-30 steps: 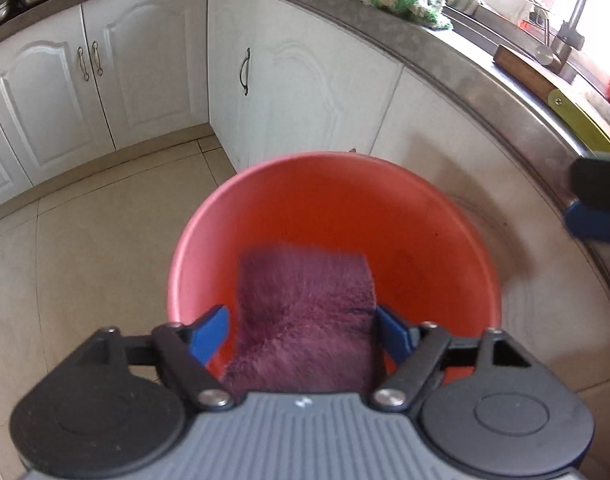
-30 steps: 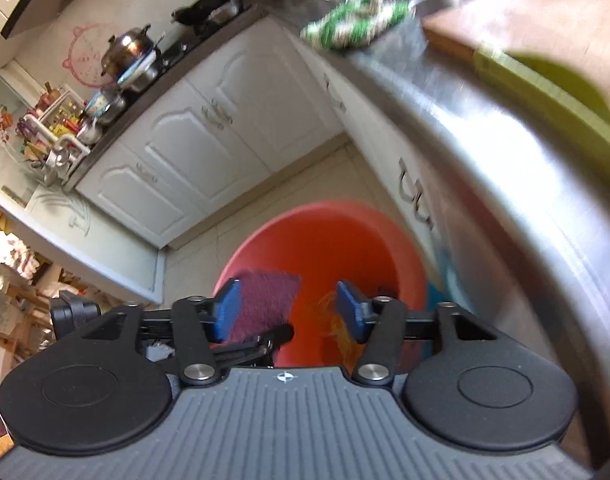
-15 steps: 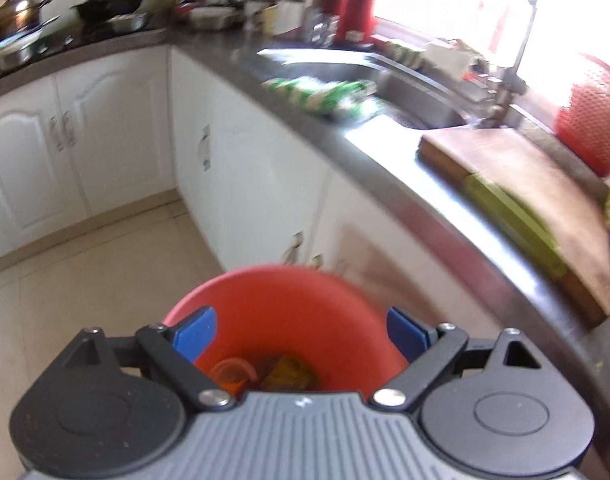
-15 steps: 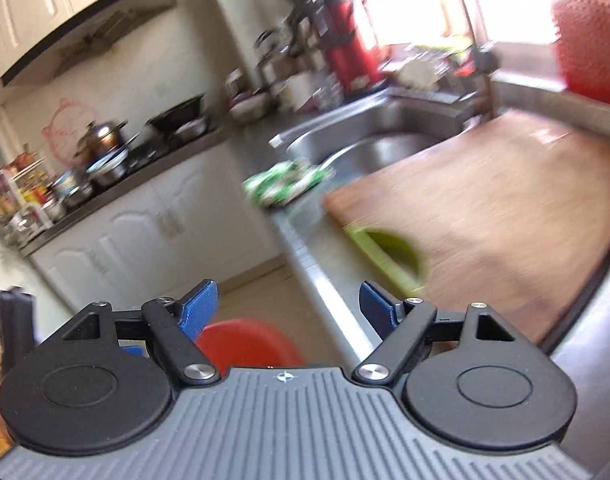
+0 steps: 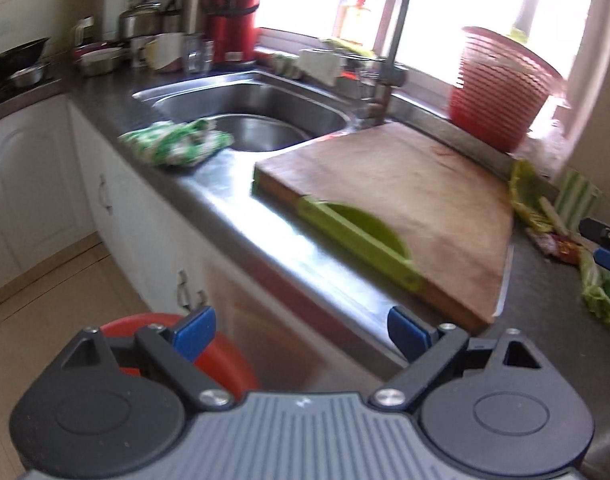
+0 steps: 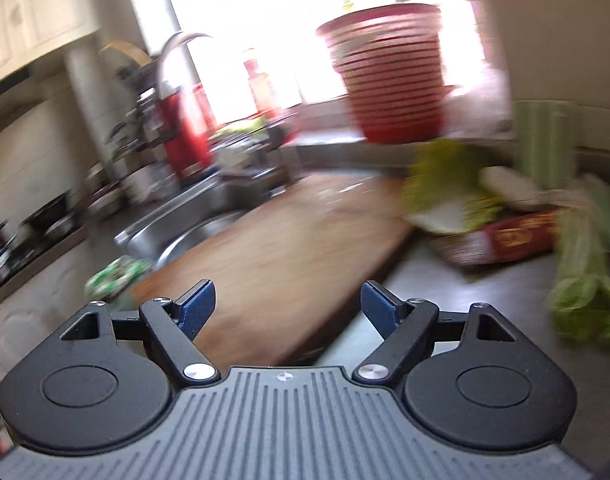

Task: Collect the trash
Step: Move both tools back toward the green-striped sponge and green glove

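Note:
The red bin [image 5: 221, 360] stands on the floor against the cabinets, only its rim showing behind my left gripper [image 5: 301, 332], which is open and empty above the counter edge. Trash lies on the counter beyond the wooden cutting board [image 5: 405, 200]: a yellow-green wrapper [image 5: 525, 196], a red packet [image 5: 561, 246] and green vegetable scraps [image 5: 597, 288]. My right gripper [image 6: 289, 304] is open and empty over the board's near corner. The wrapper [image 6: 445, 184], red packet [image 6: 517, 236] and greens [image 6: 581, 280] lie ahead to its right, blurred. One of its fingers [image 5: 609, 258] shows at the right edge of the left wrist view.
A steel sink [image 5: 257, 120] with a tall faucet [image 5: 393, 40] lies left of the board. A green-and-white cloth [image 5: 177, 142] rests on the counter edge. A red slatted basket [image 5: 501, 88] stands by the window. A green plastic piece [image 5: 357, 228] juts from under the board.
Both grippers rose from above the red bin and swung right to face the counter. The purple cloth between the left fingers is gone from view. Both jaws stand wider.

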`<state>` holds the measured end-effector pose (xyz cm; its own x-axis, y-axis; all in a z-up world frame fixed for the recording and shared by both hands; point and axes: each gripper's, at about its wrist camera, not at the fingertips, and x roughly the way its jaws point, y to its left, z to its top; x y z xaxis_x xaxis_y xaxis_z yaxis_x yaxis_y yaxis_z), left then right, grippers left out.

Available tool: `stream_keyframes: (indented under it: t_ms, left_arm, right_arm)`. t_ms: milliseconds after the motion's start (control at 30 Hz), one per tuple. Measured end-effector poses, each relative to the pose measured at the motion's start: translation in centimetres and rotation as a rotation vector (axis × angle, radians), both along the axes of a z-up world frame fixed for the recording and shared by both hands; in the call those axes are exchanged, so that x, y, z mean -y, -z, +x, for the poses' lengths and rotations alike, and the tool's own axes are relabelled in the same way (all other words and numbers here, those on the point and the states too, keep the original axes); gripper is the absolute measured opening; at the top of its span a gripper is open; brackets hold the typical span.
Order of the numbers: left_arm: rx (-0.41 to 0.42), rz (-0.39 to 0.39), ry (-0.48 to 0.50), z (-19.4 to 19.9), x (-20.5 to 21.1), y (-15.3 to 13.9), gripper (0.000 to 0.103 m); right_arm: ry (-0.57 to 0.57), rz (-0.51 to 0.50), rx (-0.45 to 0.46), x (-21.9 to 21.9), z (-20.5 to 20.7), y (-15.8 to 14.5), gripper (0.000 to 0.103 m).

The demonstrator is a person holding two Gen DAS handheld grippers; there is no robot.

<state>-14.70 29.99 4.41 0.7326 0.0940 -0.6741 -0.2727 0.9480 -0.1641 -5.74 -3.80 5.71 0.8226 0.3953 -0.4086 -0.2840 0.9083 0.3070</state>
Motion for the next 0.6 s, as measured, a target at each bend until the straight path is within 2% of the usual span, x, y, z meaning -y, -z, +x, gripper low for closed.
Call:
stream_keyframes:
  t_ms: [300, 467, 600]
  left_arm:
    - [0.005, -0.005, 0.092, 1.4, 4.7, -1.6, 0.093]
    - [-0.001, 0.010, 0.138, 2.2, 7.3, -1.9, 0.093]
    - [-0.008, 0.019, 0.167, 2.7, 9.2, -2.2, 0.093]
  right_arm:
    - [0.295, -0.002, 0.006, 9.4, 1.2, 1.5, 0.101]
    - [0.386, 0.005, -0.030, 14.5, 2.1, 3.3, 0.101]
    - [0.436, 0.022, -0.037, 18.1, 4.3, 3.6, 0.101]
